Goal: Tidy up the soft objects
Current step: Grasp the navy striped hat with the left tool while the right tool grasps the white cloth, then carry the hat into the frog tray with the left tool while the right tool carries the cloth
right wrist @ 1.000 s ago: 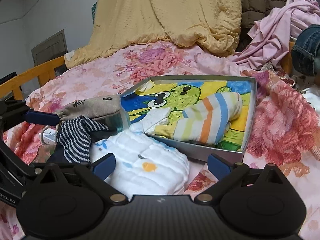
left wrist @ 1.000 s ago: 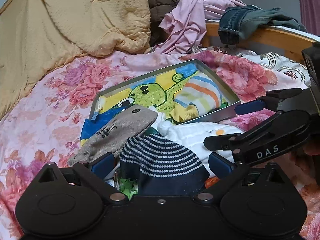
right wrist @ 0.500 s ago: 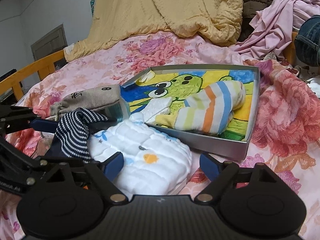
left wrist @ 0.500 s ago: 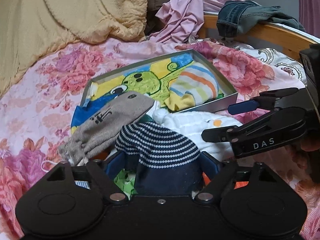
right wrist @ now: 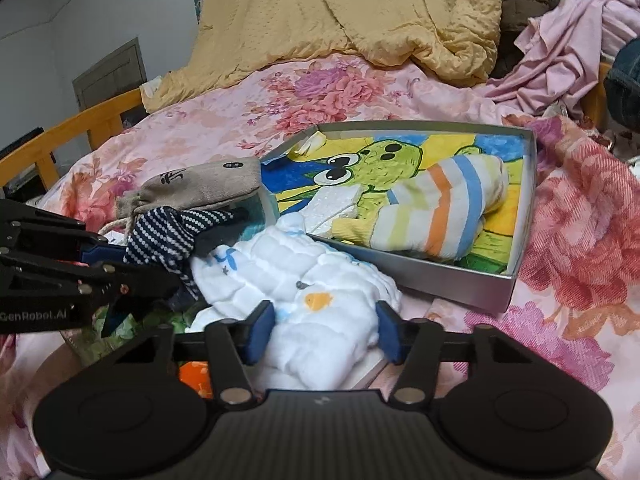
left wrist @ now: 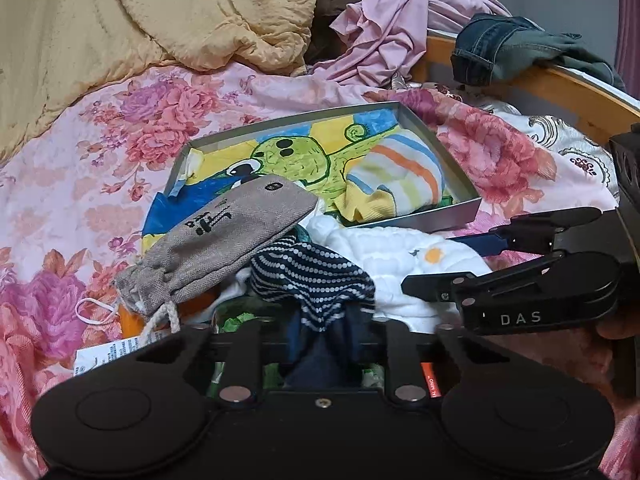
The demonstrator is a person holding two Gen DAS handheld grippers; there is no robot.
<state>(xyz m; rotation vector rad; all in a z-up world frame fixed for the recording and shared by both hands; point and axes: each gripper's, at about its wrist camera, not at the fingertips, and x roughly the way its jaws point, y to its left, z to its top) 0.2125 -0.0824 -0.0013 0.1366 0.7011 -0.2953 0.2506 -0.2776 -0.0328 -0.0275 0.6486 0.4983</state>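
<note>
We record the following on the bed's floral cover (left wrist: 80,152).

Left tool (left wrist: 322,344): we find it clenched on the navy striped cloth (left wrist: 316,276), whose dark lower part is pinched between the two fingers while the dotted-stripe part fans out above them. In the right wrist view the same tool (right wrist: 132,288) enters from the left edge with that cloth (right wrist: 168,236) trailing out of it.

Right tool (right wrist: 324,332): its blue pads (right wrist: 260,330) sit on either side of the white quilted cloth (right wrist: 304,304), pressing into its flanks, so we log it as grasping that cloth. The cloth lies just in front of the tray's near wall, with an orange fish print facing up.

Grey tray (right wrist: 460,284): it rests on the bed, lined with a green cartoon picture; a pastel striped garment (right wrist: 436,216) lies inside, toward the right half.

Grey drawstring pouch (left wrist: 224,236): it lies tilted across the tray's near left corner and over the heap of cloths, cord end toward the left tool.

Background: yellow quilt (left wrist: 160,20), pink garment (left wrist: 400,28), jeans (left wrist: 500,48) draped on the wooden bed rail (left wrist: 560,88).
</note>
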